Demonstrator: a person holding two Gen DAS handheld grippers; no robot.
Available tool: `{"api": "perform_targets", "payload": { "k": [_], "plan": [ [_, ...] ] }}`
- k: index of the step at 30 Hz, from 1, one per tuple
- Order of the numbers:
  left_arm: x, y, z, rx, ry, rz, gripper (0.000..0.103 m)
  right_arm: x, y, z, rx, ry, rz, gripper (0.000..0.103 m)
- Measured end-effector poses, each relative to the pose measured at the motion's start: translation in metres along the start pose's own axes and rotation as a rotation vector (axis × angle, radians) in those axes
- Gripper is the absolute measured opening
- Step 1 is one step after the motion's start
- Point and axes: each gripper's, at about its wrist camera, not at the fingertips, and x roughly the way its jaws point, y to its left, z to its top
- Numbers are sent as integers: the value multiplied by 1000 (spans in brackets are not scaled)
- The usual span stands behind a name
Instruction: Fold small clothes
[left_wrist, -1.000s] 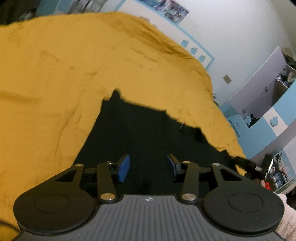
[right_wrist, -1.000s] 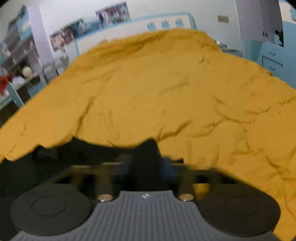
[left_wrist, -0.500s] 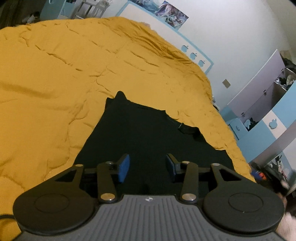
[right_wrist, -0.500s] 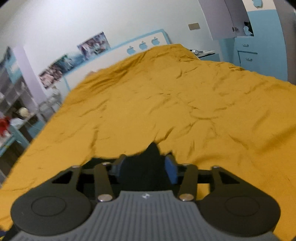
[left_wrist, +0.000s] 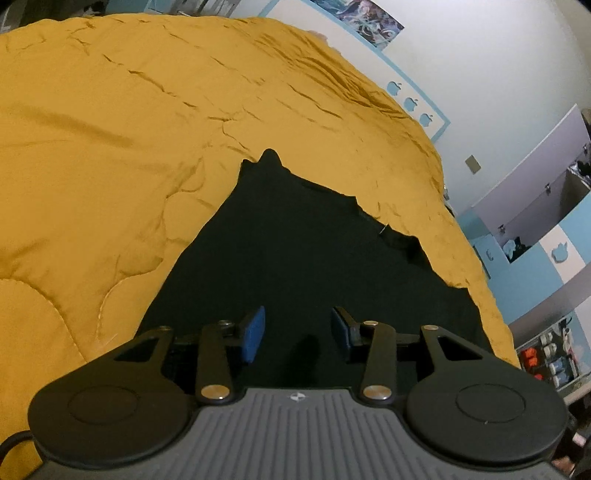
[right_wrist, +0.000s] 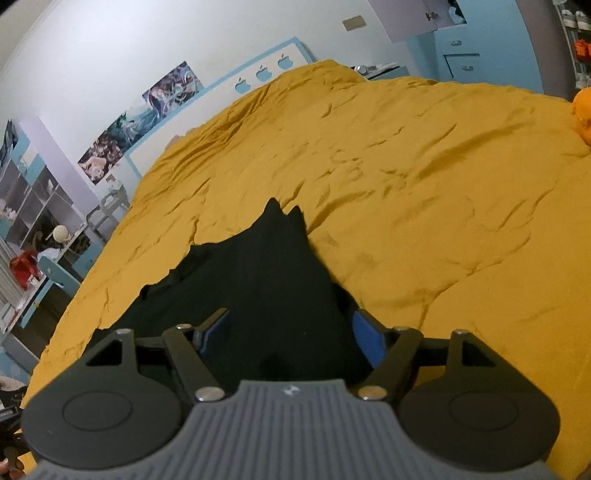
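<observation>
Small black cloth garment (left_wrist: 306, 258): now lying flat on mustard-yellow quilted bed cover (left_wrist: 110, 147), no longer lifted; left gripper (left_wrist: 297, 332) and right gripper (right_wrist: 289, 334) jaws released, empty; next fold pending.

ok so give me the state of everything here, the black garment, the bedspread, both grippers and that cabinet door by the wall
black garment: lying spread on the bedspread, held by neither gripper
yellow bedspread: wrinkled, covering the bed
left gripper: open, empty, above the garment
right gripper: open wide, empty, above the garment
cabinet door: swung open
</observation>
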Motion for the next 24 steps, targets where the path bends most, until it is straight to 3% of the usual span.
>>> {"api": "perform_targets", "payload": {
  "k": [1,3,7,9,11,14,17,20,21,23,24],
  "plan": [
    [0,0,0,6,3,-3,49,2,-1,0,3,23,2,37],
    [-2,1,-2,-5,1,-10,49,8,0,-3,-8,62,-42,13],
    [-7,4,1,-33,-8,0,43,4,-5,-7,6,42,-51,2],
    [-18,6,3,-37,-53,7,44,-4,2,-4,-16,9,-81,1],
    [-21,14,4,-49,-47,35,53,-7,3,-2,-14,16,-105,0],
    [-16,34,1,-83,-12,18,41,8,-6,-9,11,76,-146,2],
    [-18,41,3,-100,-10,-4,38,6,-7,-17,9,57,-161,4],
    [-30,33,6,-113,-37,-39,40,-6,5,-12,32,5,-197,24],
    [-35,27,5,-102,-53,-47,40,-16,15,-10,29,-24,-197,25],
    [-42,14,5,-70,-78,-71,42,-34,32,-3,6,-60,-99,26],
    [-44,7,5,-55,-84,-74,43,-41,44,-2,-17,-83,-57,31]
  ]
}}
